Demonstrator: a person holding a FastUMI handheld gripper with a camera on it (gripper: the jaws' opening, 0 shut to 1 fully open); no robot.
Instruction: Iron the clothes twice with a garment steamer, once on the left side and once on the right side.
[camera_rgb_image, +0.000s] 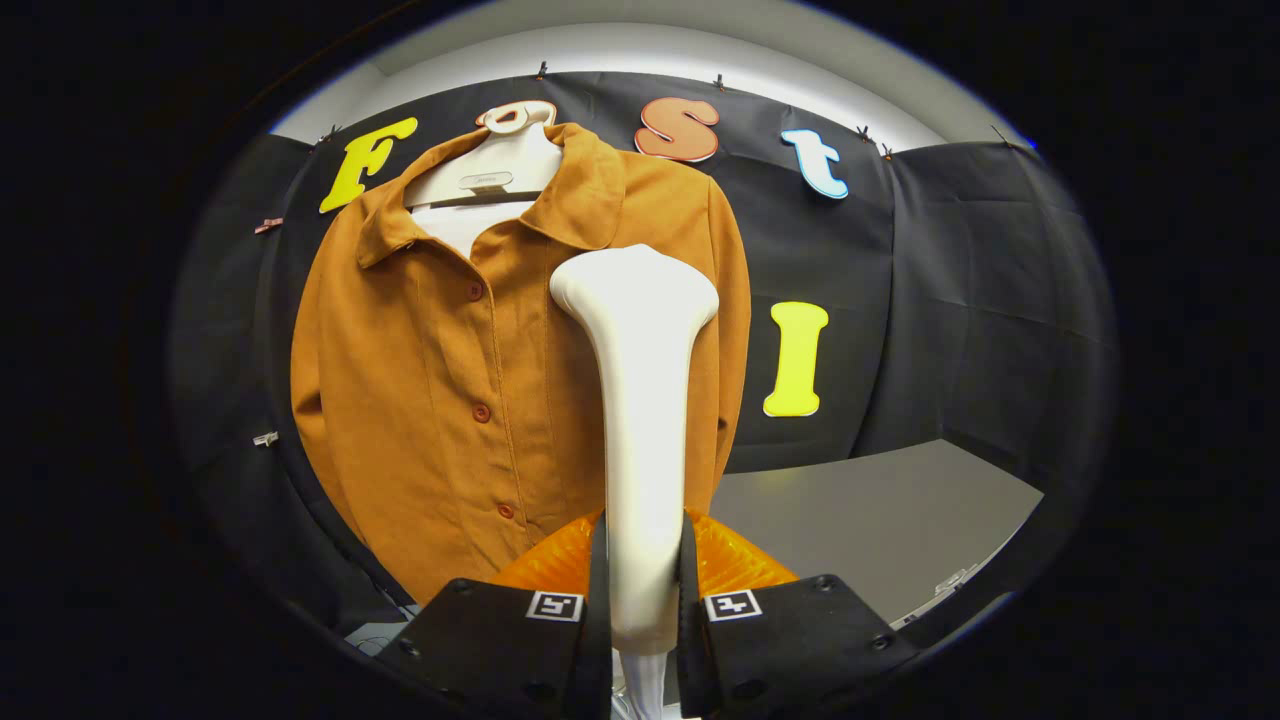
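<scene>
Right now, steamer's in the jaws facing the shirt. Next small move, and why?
Probably stroke the steamer down the shirt panel on the far side of the button line from the collar opening. The gripper is shut on the steamer's handle, and its head sits high on that panel, just below the collar; whether it touches the cloth I cannot tell.

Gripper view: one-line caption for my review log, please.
Tool shut on a white steamer, its head raised against the right front of a brown shirt hanging on a white hanger.
</scene>
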